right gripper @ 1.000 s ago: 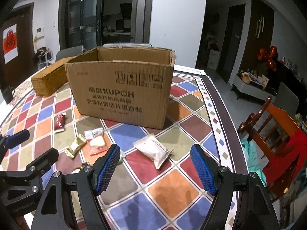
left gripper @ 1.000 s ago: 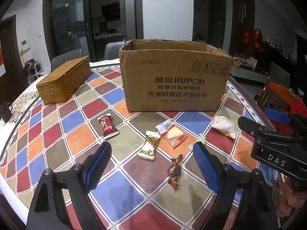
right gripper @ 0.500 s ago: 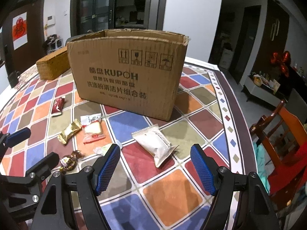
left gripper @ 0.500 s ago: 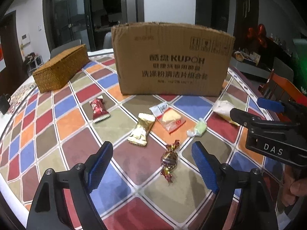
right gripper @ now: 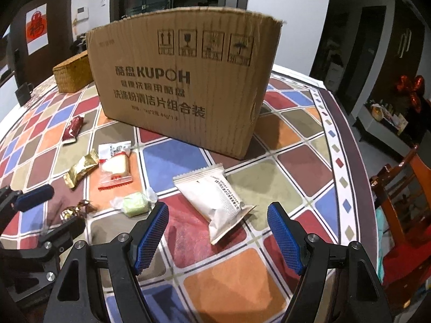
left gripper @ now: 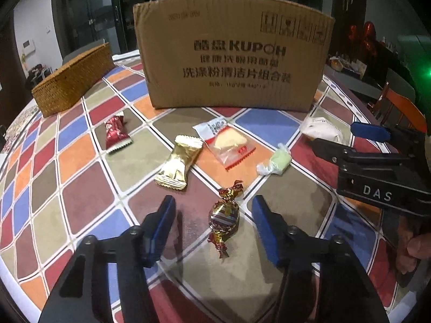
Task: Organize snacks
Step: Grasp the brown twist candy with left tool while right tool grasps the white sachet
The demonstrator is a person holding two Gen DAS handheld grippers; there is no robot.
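Observation:
Several wrapped snacks lie on the checkered tablecloth (left gripper: 89,193) in front of a cardboard box (left gripper: 231,53). My left gripper (left gripper: 212,210) straddles a foil-wrapped candy (left gripper: 224,216); its jaws are closing, and the blue pads stand clear of the candy on both sides. Beyond it lie a gold packet (left gripper: 180,165), a red packet (left gripper: 115,134), a clear cake packet (left gripper: 229,142) and a green sweet (left gripper: 277,161). My right gripper (right gripper: 218,215) hangs open just before a white packet (right gripper: 218,196), with nothing between its pads. The box's inside is hidden.
A woven basket (left gripper: 72,78) sits at the back left of the table. An orange wooden chair (right gripper: 398,196) stands off the table's right edge. The right tool and the hand holding it (left gripper: 377,177) fill the right side of the left wrist view.
Both grippers have sunk toward the table and come closer to the snacks. The left jaws have narrowed around the foil candy. The right jaws keep the same width.

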